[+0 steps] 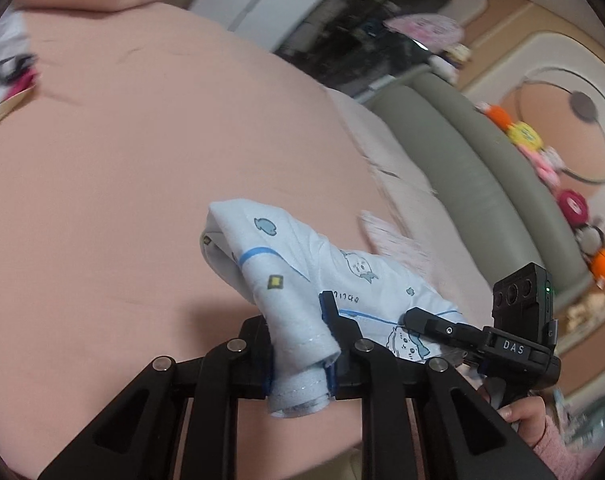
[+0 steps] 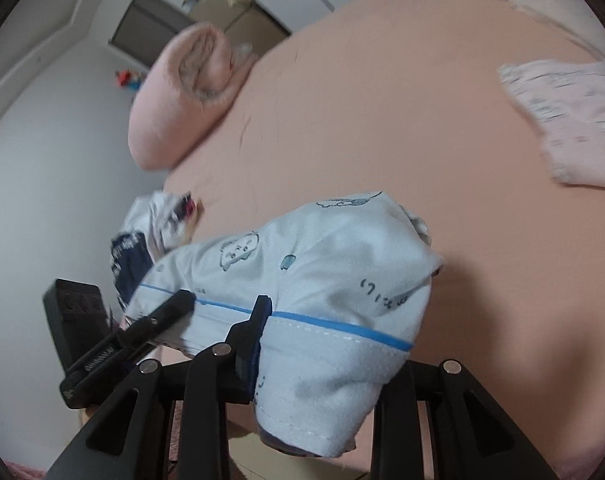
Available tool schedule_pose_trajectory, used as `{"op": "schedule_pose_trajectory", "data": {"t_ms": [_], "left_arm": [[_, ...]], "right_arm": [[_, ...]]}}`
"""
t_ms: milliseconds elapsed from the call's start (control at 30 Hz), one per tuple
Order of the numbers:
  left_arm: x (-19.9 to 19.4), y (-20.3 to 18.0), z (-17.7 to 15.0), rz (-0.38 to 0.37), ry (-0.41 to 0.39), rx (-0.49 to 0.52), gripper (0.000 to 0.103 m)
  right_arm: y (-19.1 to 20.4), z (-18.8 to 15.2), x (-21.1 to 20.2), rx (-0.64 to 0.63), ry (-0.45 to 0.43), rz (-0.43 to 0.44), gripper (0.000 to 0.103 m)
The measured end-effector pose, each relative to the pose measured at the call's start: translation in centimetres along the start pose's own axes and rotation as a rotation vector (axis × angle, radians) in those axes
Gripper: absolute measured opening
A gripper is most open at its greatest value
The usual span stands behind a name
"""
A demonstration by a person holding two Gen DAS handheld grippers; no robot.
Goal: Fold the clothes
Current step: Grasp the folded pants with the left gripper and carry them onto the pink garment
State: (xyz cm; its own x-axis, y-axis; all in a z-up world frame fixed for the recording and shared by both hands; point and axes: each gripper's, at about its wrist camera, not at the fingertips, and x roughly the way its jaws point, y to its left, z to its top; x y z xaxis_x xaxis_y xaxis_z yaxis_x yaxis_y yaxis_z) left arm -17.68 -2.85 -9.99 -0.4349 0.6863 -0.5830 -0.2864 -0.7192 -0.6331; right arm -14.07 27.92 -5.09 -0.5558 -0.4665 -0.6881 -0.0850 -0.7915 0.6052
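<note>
I am working over the wide peach bed sheet [image 1: 122, 168], which is filling most of both views, with a pink pillow [image 2: 174, 112] lying at its far end and a folded pink garment [image 2: 574, 120] resting well apart on the sheet. I am holding the pale blue printed garment [image 2: 322, 264] up off the bed, stretched between my two tools. My left gripper [image 1: 298, 360] is clamping a bunched hem of it, and my right gripper [image 2: 322, 344] is pinching the blue-piped edge, cloth draping over its far finger. I judge I am carrying or shaking it out before a fold; next I would need to lower it flat onto bare sheet, keeping both corners taut and level.
</note>
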Motion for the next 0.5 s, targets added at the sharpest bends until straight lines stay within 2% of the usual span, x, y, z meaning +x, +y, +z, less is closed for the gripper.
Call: {"op": "schedule_pose_trajectory", "data": {"t_ms": [200, 367, 500], "left_arm": [[6.7, -7.3, 3.3, -0.090, 0.093, 0.142, 0.016], [13.8, -13.3, 4.3, -0.131, 0.165, 0.228, 0.016], [19.0, -16.2, 3.3, -0.105, 0.213, 0.289, 0.017]], "right_arm": [[-1.4, 3.1, -7.0, -0.035, -0.061, -0.114, 0.028], [-6.5, 5.7, -12.1, -0.034, -0.082, -0.181, 0.028], [-11.6, 8.0, -13.6, -0.031, -0.076, -0.228, 0.028]]}}
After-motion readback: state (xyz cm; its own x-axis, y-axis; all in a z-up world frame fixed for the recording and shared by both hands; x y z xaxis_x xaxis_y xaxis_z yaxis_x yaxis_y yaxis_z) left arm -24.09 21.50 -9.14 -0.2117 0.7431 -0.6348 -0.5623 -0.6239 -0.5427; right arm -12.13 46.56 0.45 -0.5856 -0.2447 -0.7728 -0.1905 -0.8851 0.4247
